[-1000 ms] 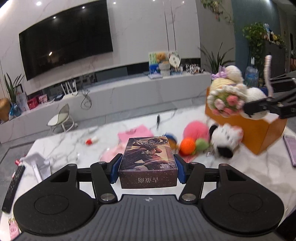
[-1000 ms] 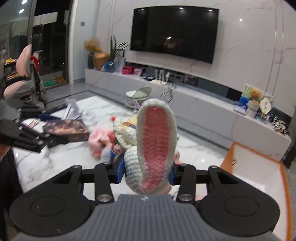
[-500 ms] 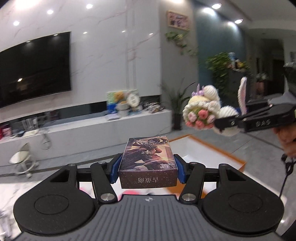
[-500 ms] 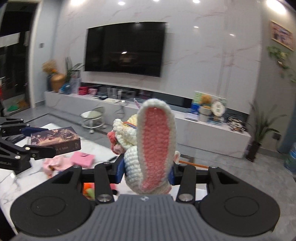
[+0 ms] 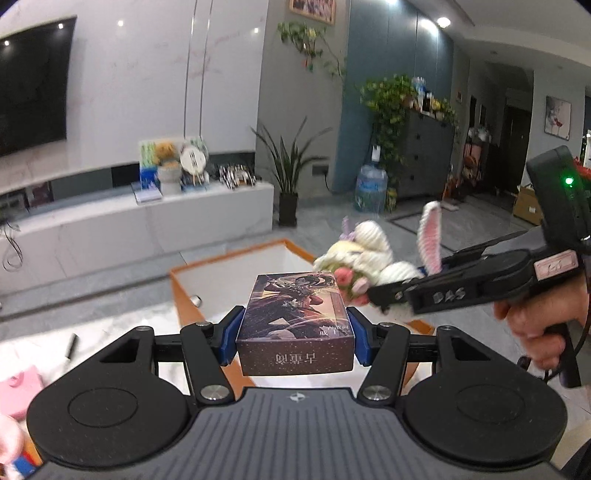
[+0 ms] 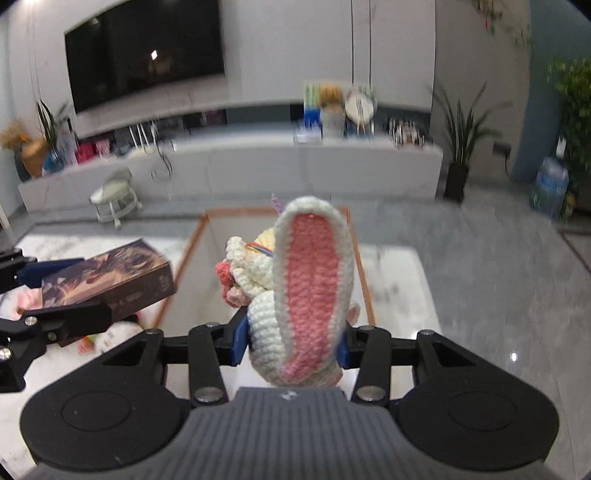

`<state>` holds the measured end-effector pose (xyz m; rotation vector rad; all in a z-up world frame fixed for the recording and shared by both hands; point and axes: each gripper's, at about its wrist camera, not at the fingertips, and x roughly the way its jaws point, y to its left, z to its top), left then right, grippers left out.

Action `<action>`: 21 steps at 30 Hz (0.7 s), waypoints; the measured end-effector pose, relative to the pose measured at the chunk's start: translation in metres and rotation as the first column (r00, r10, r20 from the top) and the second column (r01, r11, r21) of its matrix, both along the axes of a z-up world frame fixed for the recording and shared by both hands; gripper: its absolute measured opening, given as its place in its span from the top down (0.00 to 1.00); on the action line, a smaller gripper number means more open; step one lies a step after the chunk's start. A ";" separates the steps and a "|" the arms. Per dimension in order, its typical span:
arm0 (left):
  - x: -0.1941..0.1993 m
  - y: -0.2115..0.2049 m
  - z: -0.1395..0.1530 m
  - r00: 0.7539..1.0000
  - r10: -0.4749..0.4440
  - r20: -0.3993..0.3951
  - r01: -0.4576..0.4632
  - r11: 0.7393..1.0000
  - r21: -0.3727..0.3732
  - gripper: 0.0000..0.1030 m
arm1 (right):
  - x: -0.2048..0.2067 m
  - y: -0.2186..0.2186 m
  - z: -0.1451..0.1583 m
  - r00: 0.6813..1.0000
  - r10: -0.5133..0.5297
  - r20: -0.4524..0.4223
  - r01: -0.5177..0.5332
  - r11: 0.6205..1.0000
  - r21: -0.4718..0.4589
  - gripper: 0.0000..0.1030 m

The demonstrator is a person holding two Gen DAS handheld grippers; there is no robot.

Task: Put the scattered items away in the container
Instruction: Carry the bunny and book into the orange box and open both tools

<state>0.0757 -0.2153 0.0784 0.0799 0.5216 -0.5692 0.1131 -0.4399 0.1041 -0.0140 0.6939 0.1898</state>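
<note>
Indoor night lighting, dimmish, from recessed ceiling spots (image 5: 443, 21) that glare on glossy walls and reflect in the TV (image 6: 144, 55). Strong fisheye bending at edges, dark corners. Right wrist view motion-blurred in background; crochet bunny (image 5: 373, 258) blurred in left view.

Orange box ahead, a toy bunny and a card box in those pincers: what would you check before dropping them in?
1. Left gripper holds the card box squarely between its pads: ok.
2. Right gripper clamps the crocheted bunny: ok.
3. Orange container open on top: ok.
4. Room inside: mostly bare white floor, one small item: ok.
5. Bunny directly over the opening: cannot tell.
6. Card box past the near rim: cannot tell.
</note>
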 end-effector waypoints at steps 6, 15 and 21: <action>0.018 -0.020 -0.025 0.999 -0.001 -0.048 0.003 0.999 0.034 0.35 | 0.018 0.006 -0.025 0.997 -0.008 -0.080 0.006 0.999 -0.034 0.54; 0.030 -0.025 -0.047 0.993 0.004 -0.115 0.003 0.998 0.061 0.35 | 0.017 0.013 -0.037 0.991 -0.009 -0.133 -0.001 0.997 -0.078 0.53; 0.028 -0.026 -0.052 0.994 0.021 -0.109 -0.012 0.997 0.080 0.35 | 0.017 0.018 -0.041 0.988 -0.010 -0.152 -0.010 0.992 -0.129 0.46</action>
